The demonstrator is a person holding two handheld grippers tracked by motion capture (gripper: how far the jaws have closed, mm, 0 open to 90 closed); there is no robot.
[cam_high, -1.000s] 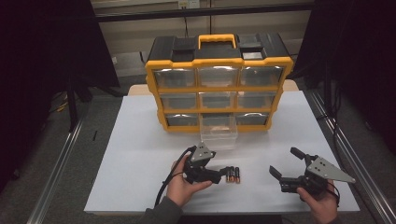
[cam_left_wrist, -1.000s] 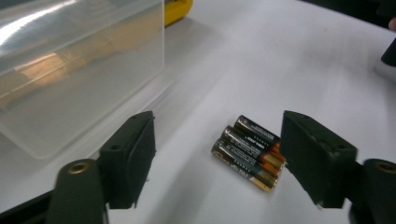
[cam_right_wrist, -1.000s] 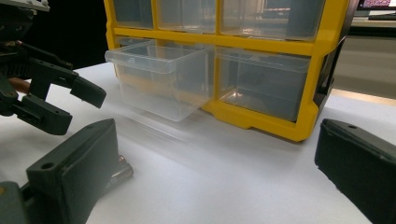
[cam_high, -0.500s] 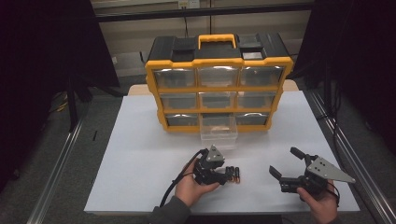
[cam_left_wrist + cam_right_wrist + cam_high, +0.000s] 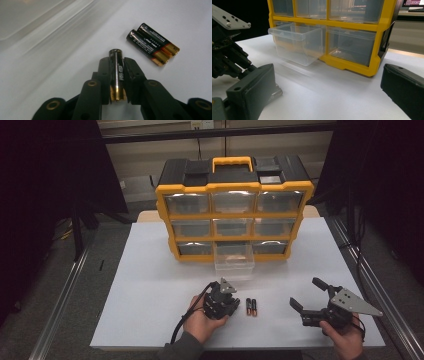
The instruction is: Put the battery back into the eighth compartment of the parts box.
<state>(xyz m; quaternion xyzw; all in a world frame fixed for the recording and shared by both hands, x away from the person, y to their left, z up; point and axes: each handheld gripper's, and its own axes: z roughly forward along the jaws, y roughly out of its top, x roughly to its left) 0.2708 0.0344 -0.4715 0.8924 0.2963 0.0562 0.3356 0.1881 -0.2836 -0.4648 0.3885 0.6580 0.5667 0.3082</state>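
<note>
My left gripper [image 5: 117,62] is shut on a black and gold battery [image 5: 116,72], held lengthwise between its jaws just above the white table. Two more batteries [image 5: 152,43] lie side by side on the table a little to the right; in the high view these two batteries [image 5: 251,306] rest just right of the left gripper [image 5: 220,301]. The right gripper [image 5: 307,296] stands open near the front right of the table, nothing between its jaws. A clear drawer [image 5: 234,260] is pulled out of the bottom middle of the yellow organizer [image 5: 232,214].
The yellow and black organizer [image 5: 352,25] with several clear drawers stands at the back of the white table [image 5: 150,285]. The pulled-out drawer [image 5: 298,45] juts toward me. Metal rails run along both table sides.
The left gripper has drawn back from the batteries toward the left and lifted a little, with one battery clamped in it; two stay on the table. The right gripper has stayed put.
</note>
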